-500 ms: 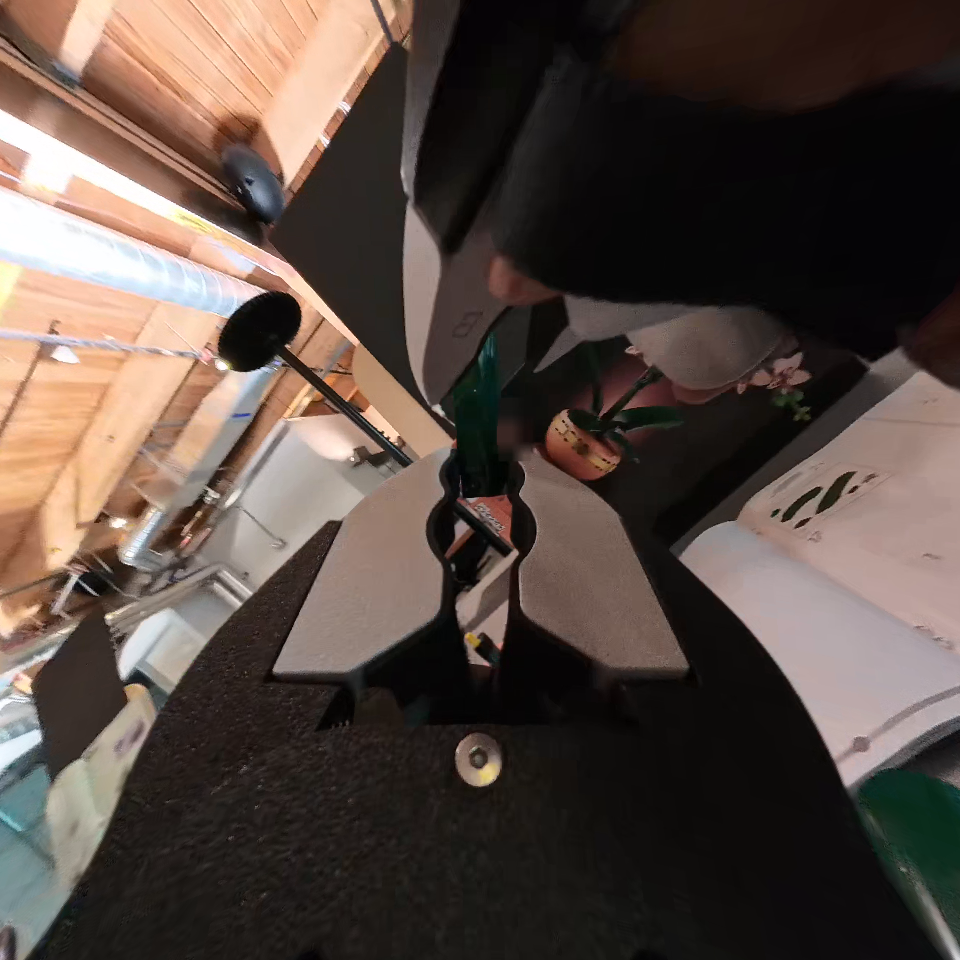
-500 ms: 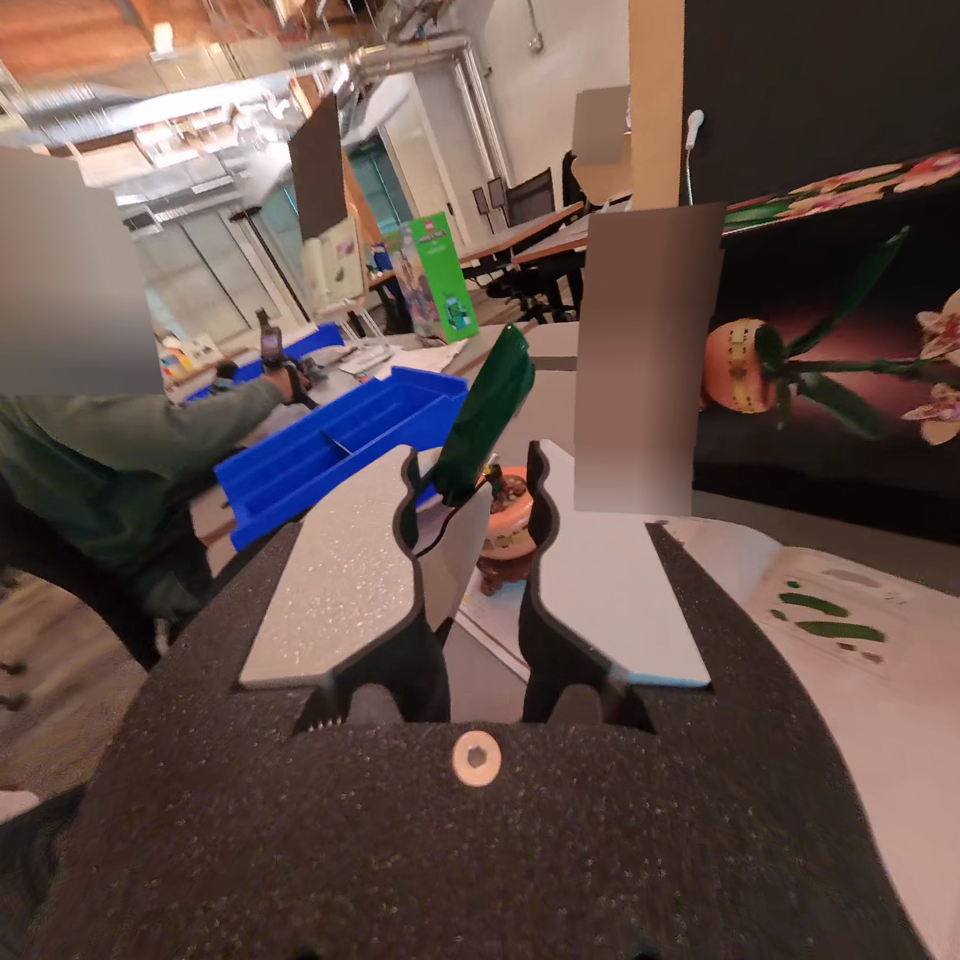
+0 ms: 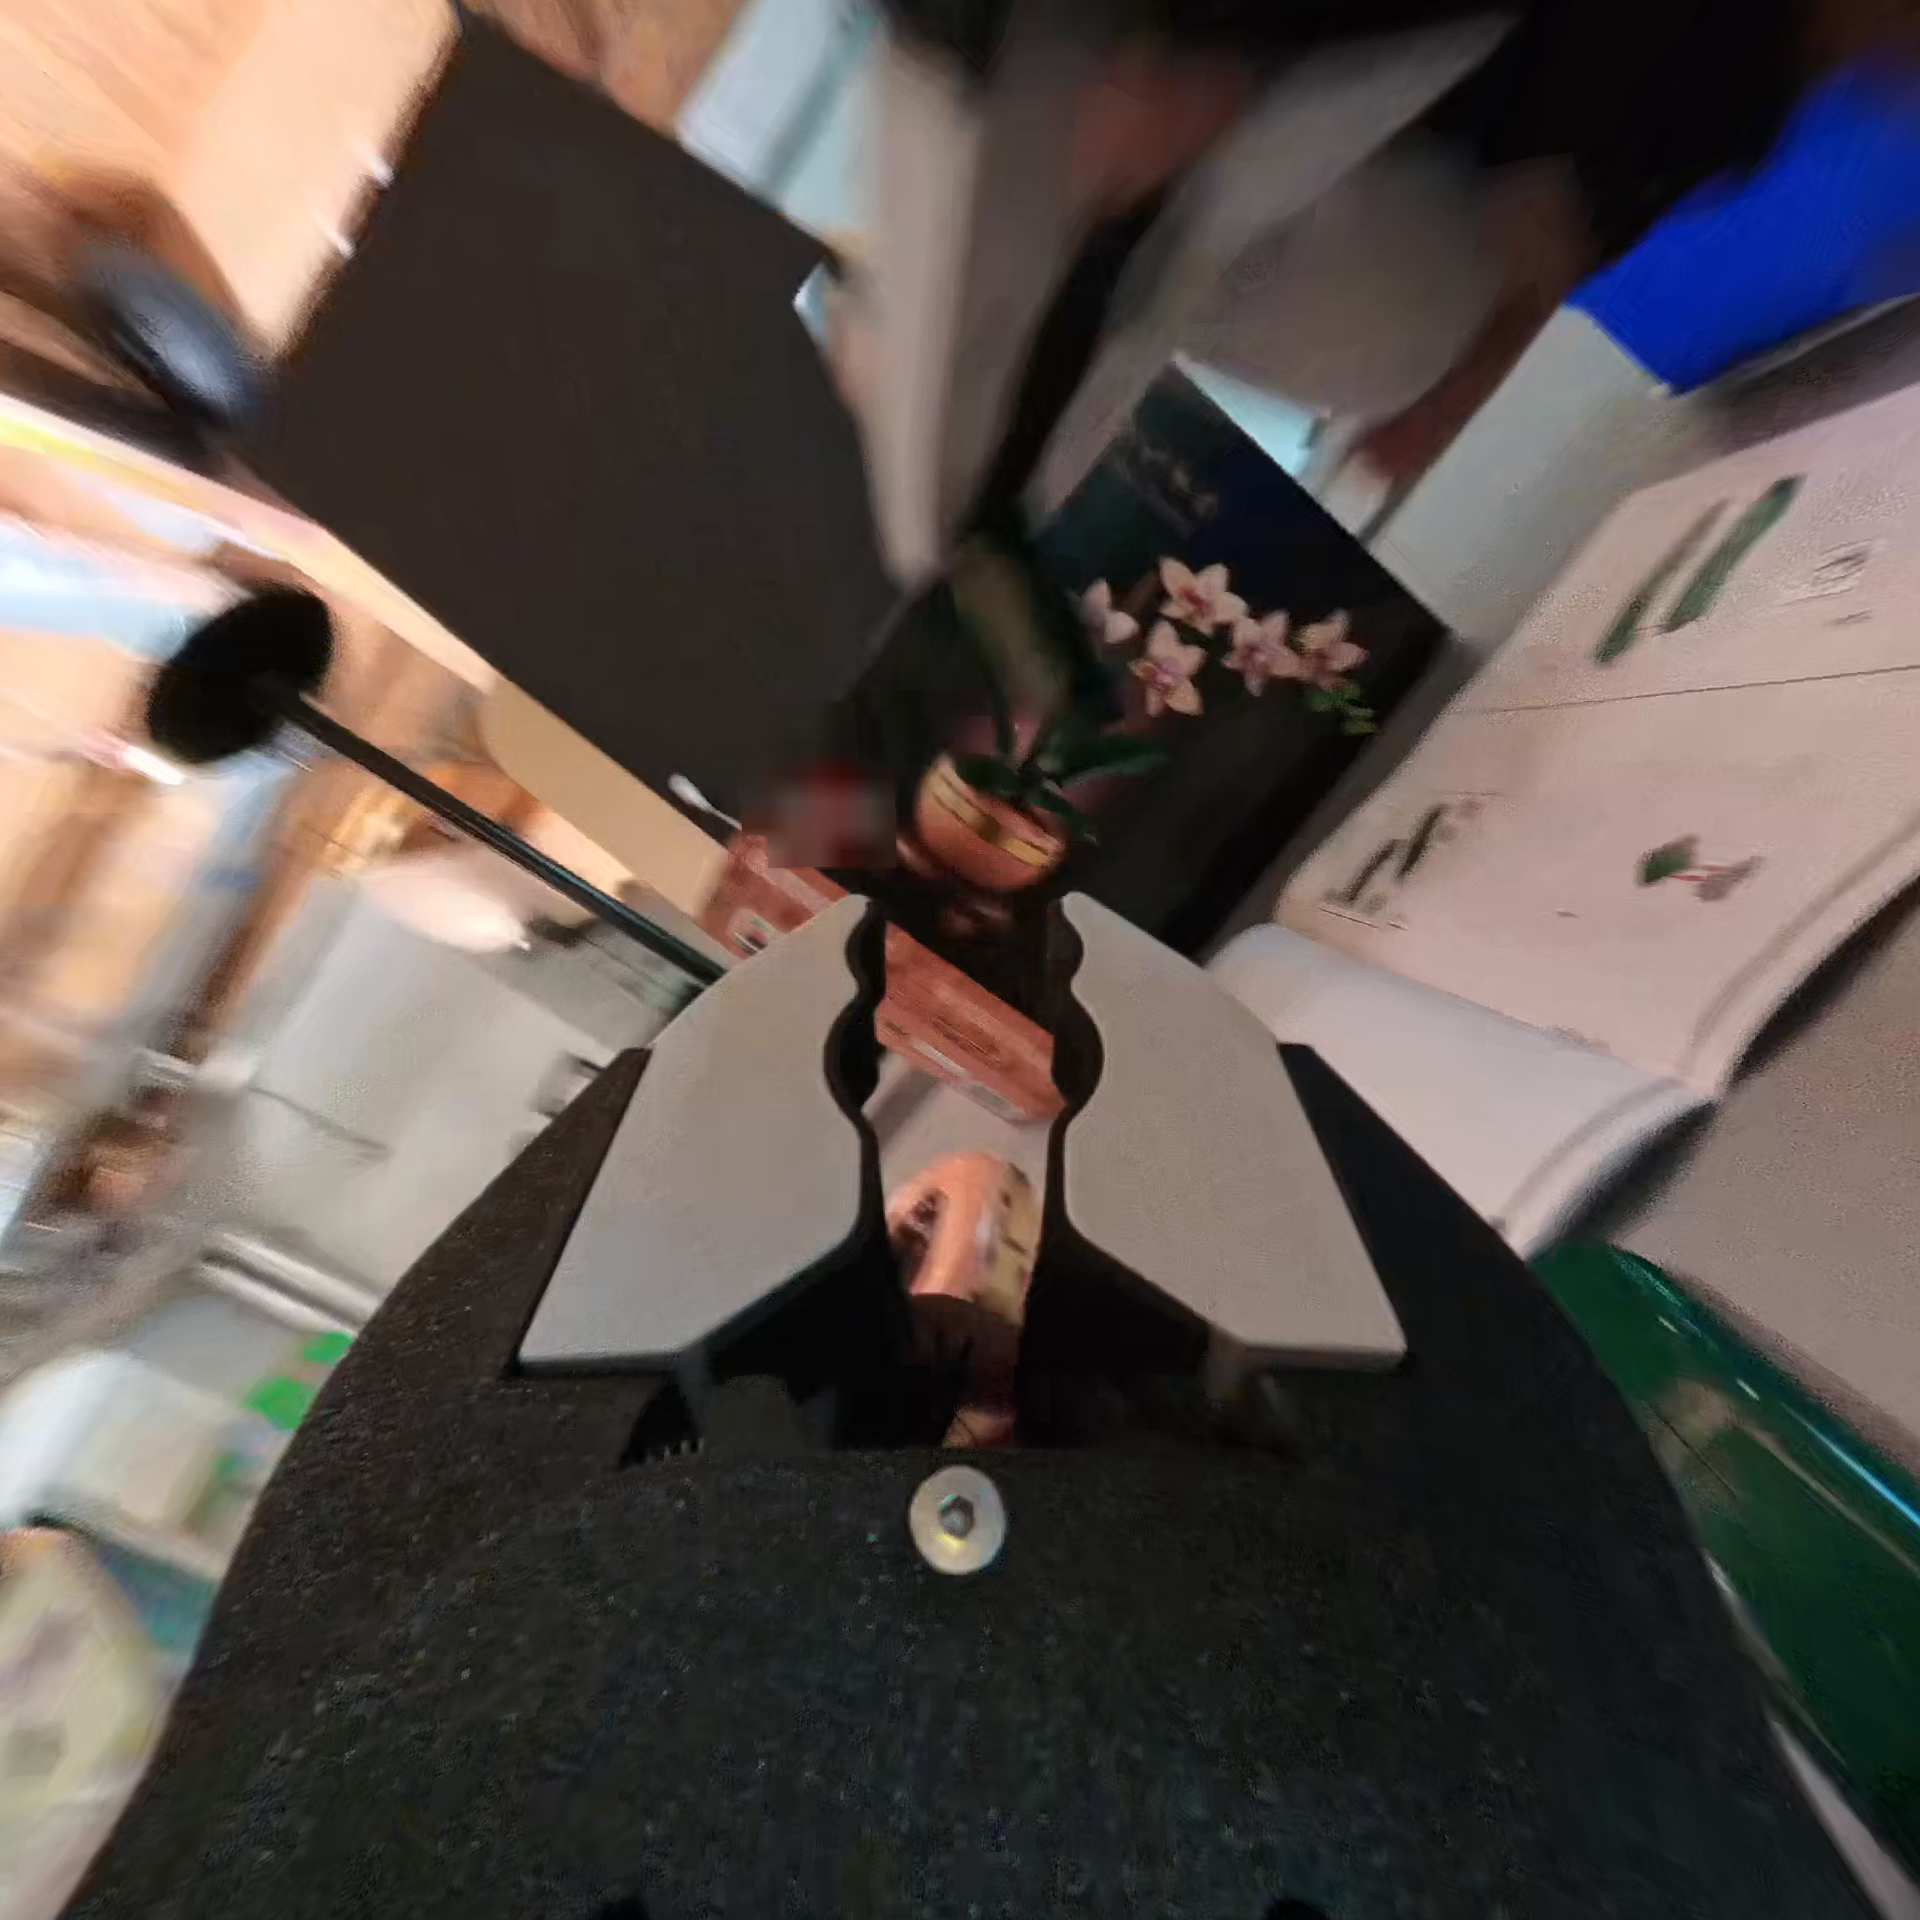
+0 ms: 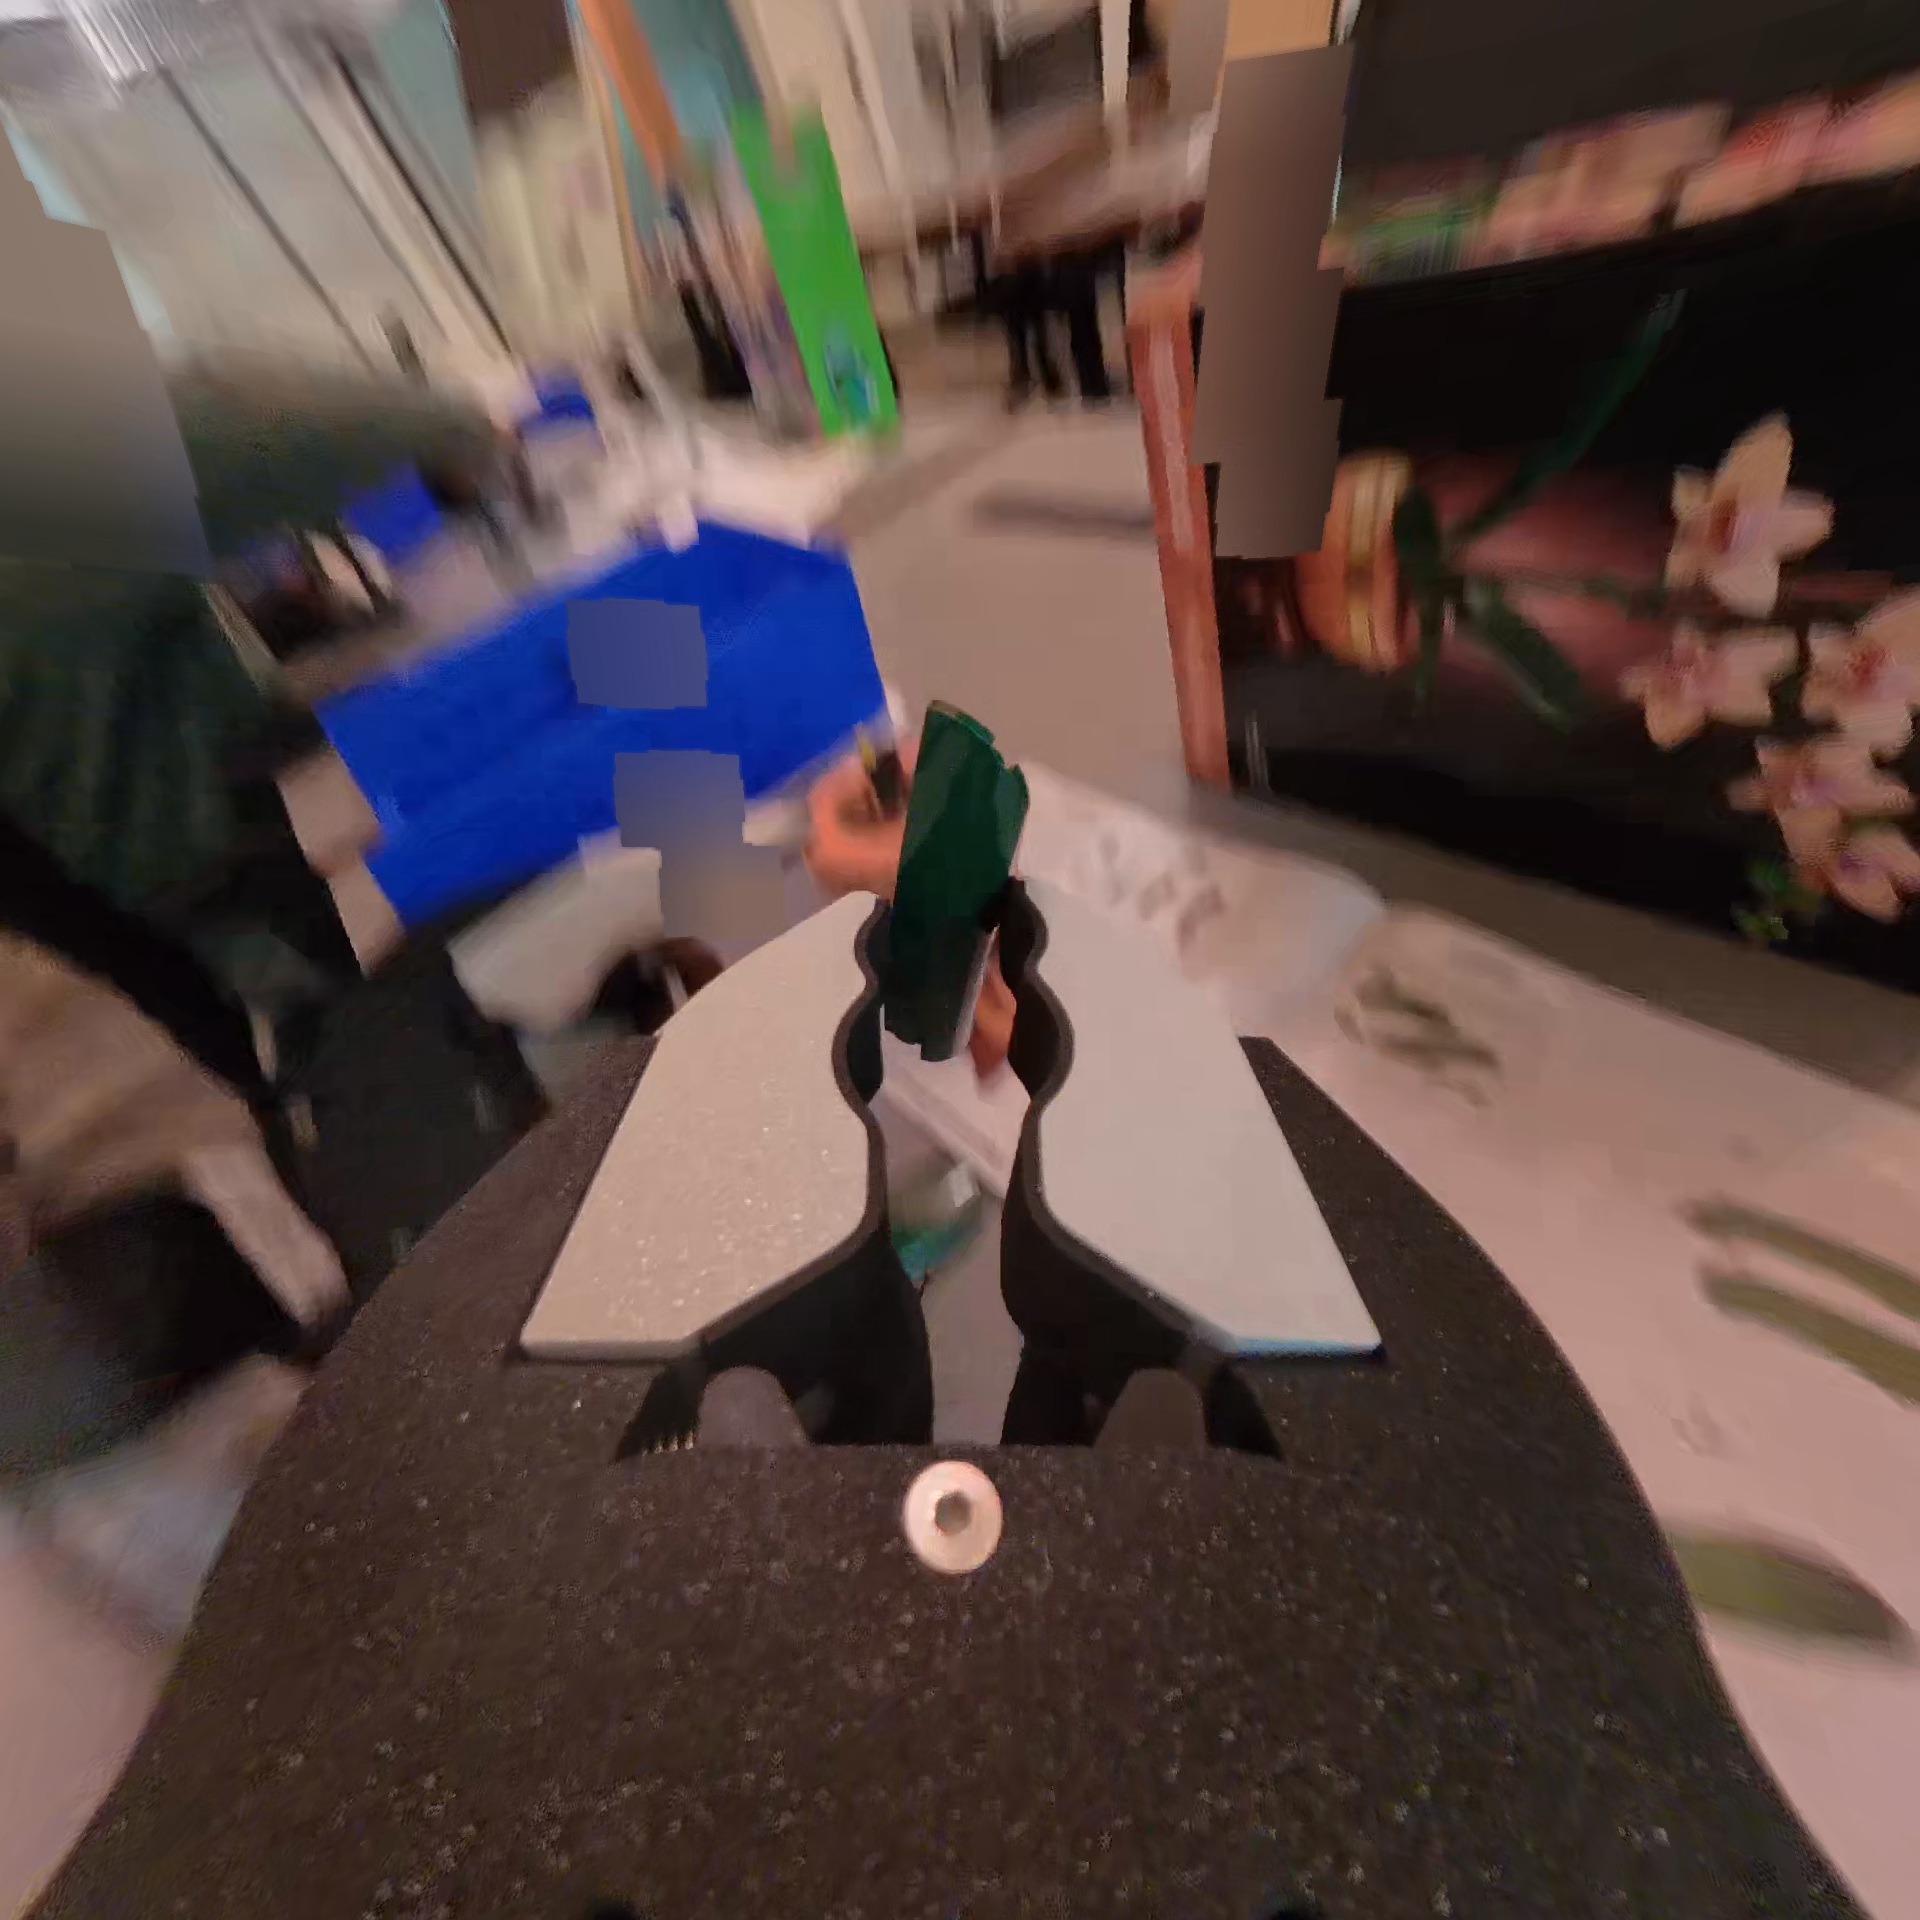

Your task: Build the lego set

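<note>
Both views are motion-blurred. My right gripper (image 4: 945, 925) is shut on a dark green Lego leaf (image 4: 951, 852), which sticks up out of the fingertips. A blurred orange Lego pot (image 4: 836, 826) sits just behind the leaf. My left gripper (image 3: 961, 925) has its jaws apart, with nothing between the tips. An orange pot-like shape (image 3: 961, 1226) shows low in the gap between its fingers; I cannot tell whether it touches them.
The set's box with an orchid picture (image 3: 1226, 665) stands behind; it also shows in the right wrist view (image 4: 1558, 623). An open instruction booklet (image 3: 1558, 790) lies to the right. A blue bin (image 4: 582, 717) and a person's green sleeve (image 4: 104, 727) are at left.
Both grippers moved fast and the views swung. The left jaws stand wider and the green leaf is no longer between them. The right gripper still holds the leaf, now more upright.
</note>
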`<state>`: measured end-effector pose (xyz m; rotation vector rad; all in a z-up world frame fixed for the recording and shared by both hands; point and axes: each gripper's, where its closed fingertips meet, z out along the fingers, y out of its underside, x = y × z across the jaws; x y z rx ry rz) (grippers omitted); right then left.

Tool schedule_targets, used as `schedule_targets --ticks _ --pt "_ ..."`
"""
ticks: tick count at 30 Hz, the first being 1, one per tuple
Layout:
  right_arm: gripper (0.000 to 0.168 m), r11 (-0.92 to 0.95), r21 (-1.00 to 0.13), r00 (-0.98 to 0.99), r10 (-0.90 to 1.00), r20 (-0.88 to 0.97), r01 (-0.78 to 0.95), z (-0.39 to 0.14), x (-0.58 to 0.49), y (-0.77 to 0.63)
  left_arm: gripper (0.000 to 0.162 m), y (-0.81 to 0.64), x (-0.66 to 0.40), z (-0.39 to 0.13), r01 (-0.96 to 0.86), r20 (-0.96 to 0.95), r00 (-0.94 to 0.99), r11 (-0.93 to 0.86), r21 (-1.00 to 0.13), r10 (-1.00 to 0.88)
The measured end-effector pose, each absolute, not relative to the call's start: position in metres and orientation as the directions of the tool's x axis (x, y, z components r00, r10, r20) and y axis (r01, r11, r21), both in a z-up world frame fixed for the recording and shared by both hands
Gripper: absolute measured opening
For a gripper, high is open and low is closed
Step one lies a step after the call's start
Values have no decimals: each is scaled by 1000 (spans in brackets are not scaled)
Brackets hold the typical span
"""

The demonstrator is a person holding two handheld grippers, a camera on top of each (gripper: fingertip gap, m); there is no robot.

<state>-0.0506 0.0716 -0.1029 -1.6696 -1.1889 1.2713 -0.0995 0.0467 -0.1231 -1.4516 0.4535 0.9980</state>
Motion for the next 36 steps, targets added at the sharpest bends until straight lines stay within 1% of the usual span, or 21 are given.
schedule_targets --ticks 2,3,5,7,8,10,13,21,26,27,29,30,36 --pt "19 -276 -815 132 961 -242 510 -140 -23 70 33 40 -113 -133 -635 -653 730 -152 -757 202" --pt "19 -262 -748 145 965 -220 610 -157 -10 66 32 37 -118 -136 -561 -578 801 -143 -815 157" --pt "19 -258 -592 151 962 -226 763 -189 11 50 31 33 -130 -139 -464 -481 870 -147 -874 109" --pt "19 -249 -471 179 965 -189 846 -213 25 44 30 30 -144 -139 -452 -474 870 -169 -876 133" --pt "19 -256 -434 194 964 -184 864 -220 27 43 30 28 -149 -140 -460 -485 862 -177 -870 146" --pt "19 -297 -388 227 950 -216 873 -230 26 40 29 27 -152 -143 -471 -497 855 -177 -864 148" --pt "20 -305 -305 261 949 -177 902 -242 31 44 28 29 -148 -147 -465 -485 866 -158 -871 124" --pt "20 -357 -260 329 933 -148 897 -252 32 53 27 30 -153 -148 -406 -420 900 -124 -905 114" --pt "20 -389 -286 358 921 -156 876 -253 32 59 27 30 -153 -147 -402 -414 903 -115 -908 114" --pt "22 -385 -297 355 923 -150 874 -252 32 60 27 30 -152 -147 -401 -414 903 -116 -909 115" --pt "38 -359 -326 332 933 -137 874 -248 32 61 27 31 -153 -149 -404 -417 901 -121 -907 117" --pt "40 -348 -336 322 937 -133 875 -246 34 60 27 31 -154 -150 -404 -418 901 -125 -906 117" --pt "40 -315 -354 330 944 -19 880 -250 59 56 27 29 -155 -148 -418 -434 892 -130 -899 130"
